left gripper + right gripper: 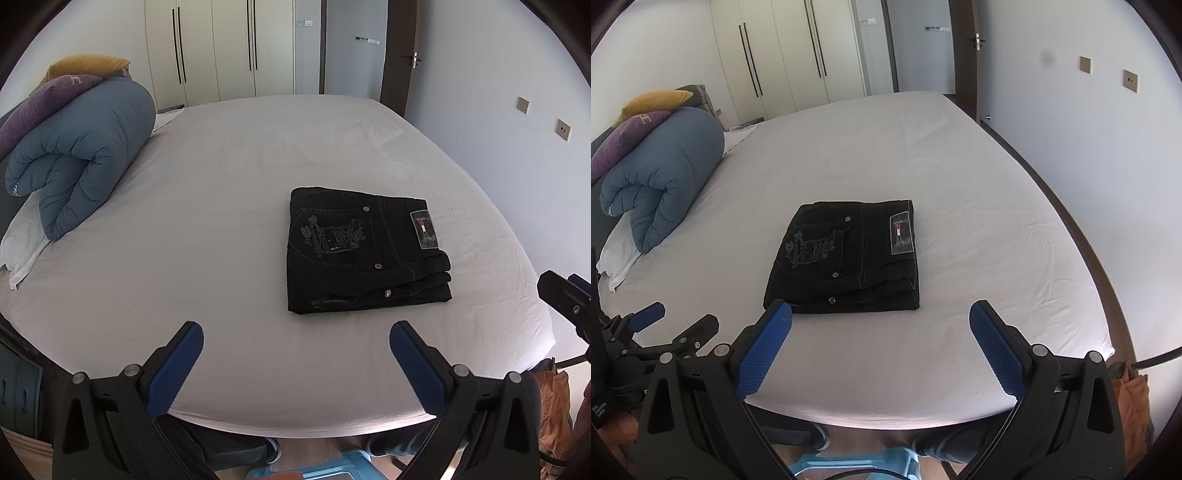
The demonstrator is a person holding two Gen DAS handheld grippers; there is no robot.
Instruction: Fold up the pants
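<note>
The black pants point(364, 251) lie folded into a compact rectangle on the white bed point(221, 221), back pocket and label facing up. They also show in the right wrist view point(846, 258). My left gripper point(295, 336) is open and empty, held back near the bed's front edge, apart from the pants. My right gripper point(881, 314) is open and empty, just in front of the pants' near edge. The left gripper point(670, 321) shows at the left of the right wrist view, and part of the right gripper point(565, 299) at the right edge of the left wrist view.
A rolled blue duvet point(81, 162) with purple and yellow pillows point(48, 99) lies at the bed's left. White wardrobes point(221, 48) and a door stand behind. A wall runs along the bed's right side. A blue stool point(857, 465) and an orange bag point(554, 406) sit below the bed's front edge.
</note>
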